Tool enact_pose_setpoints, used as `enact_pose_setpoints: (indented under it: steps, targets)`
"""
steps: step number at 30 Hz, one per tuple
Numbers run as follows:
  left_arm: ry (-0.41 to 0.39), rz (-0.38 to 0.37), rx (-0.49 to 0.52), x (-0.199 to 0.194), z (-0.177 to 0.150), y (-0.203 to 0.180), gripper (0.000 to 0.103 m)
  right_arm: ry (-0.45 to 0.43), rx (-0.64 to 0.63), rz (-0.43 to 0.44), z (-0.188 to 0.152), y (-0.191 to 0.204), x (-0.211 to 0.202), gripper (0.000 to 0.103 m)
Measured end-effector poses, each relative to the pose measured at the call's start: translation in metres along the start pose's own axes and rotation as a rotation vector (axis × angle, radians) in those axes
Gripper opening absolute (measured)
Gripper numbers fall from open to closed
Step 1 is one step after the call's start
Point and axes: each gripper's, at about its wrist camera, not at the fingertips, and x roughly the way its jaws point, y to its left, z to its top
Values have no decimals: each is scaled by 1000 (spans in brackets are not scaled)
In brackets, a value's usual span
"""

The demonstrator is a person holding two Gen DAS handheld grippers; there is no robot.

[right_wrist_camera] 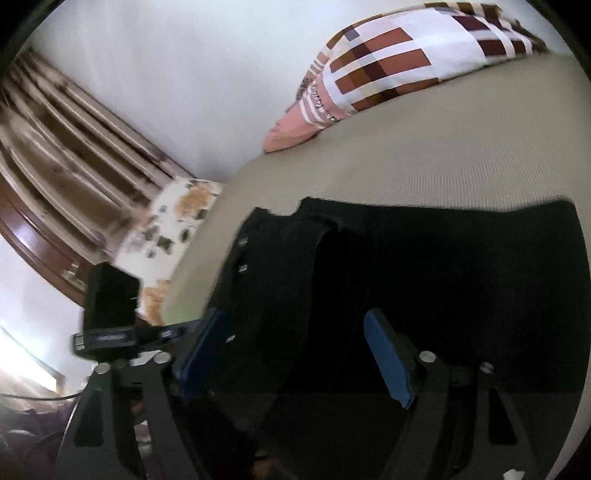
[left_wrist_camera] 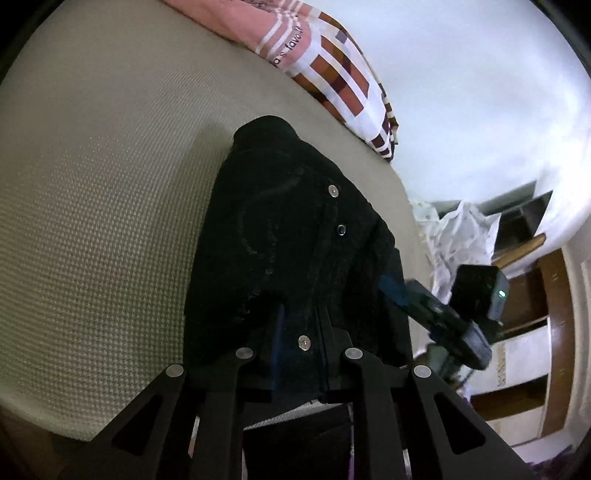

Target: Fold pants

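Black pants (left_wrist_camera: 288,229) with metal rivets lie on a beige textured mattress (left_wrist_camera: 92,203). My left gripper (left_wrist_camera: 301,332) is shut on the pants' near edge, cloth pinched between its fingers. In the right wrist view the pants (right_wrist_camera: 443,266) spread across the mattress (right_wrist_camera: 424,155). My right gripper (right_wrist_camera: 295,354) is open, its blue pads (right_wrist_camera: 388,358) on either side of the pants' waistband edge. The right gripper also shows in the left wrist view (left_wrist_camera: 436,306) at the pants' right edge.
A patterned pillow (left_wrist_camera: 343,66) and a pink cloth (left_wrist_camera: 236,22) lie at the far end of the bed by a white wall. Wooden shelves (left_wrist_camera: 528,295) stand on the right. Curtains (right_wrist_camera: 66,155) and a spotted cloth (right_wrist_camera: 173,229) are to the left.
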Motion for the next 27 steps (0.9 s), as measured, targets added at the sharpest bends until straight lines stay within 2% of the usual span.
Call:
enact_pose_setpoints:
  steps: [1,2,4,6,8,9,12,13,14,15,17,19,20,21,25,27]
  targets:
    - [1,-1,-3,1,1,1,17,14,8,-17,2,-3,5,79]
    - [2,-4,-5,2,-1,2,17,37,38,4,3,-8,11,79]
    - [0,-16,-6,1,-2,5,17,91,117,107,-1,-16,23,80]
    - [1,-29,-10,1,-2,6,17,81,83,126,-4,-8,23,81]
    - [1,-44,-26,2,-1,9,17,119,131,269,-8,-4,27,80]
    - [1,-52,-36,1,-2,12,17,116,140,299,-9,-2,26,80]
    - [1,-83,-64,1,-1,16,17,120,156,311,-5,-7,27,80]
    - [0,-93,-70,0,-2,18,17,123,169,290,-4,-12,28,79]
    - [-1,-95,-70,0,-2,18,17,138,166,248,-2,-14,33,70]
    - [-3,-95,-65,-1,-3,19,17,155,159,213,-4,-13,33,67]
    - [-3,-93,-60,-1,-4,18,17,175,142,173,-5,-9,34,66]
    - [-5,-87,-62,0,-4,18,17,183,127,123,-6,-1,38,39]
    - [-5,-87,-64,1,-3,17,18,186,135,88,-7,-2,39,22]
    - [-4,-86,-67,1,-3,17,17,190,171,88,-9,-7,38,20]
    - [-14,-62,-50,-1,-4,7,20,139,265,187,-11,-15,23,14]
    - [-17,-49,-15,-3,-5,-4,27,112,290,245,-9,-12,12,13]
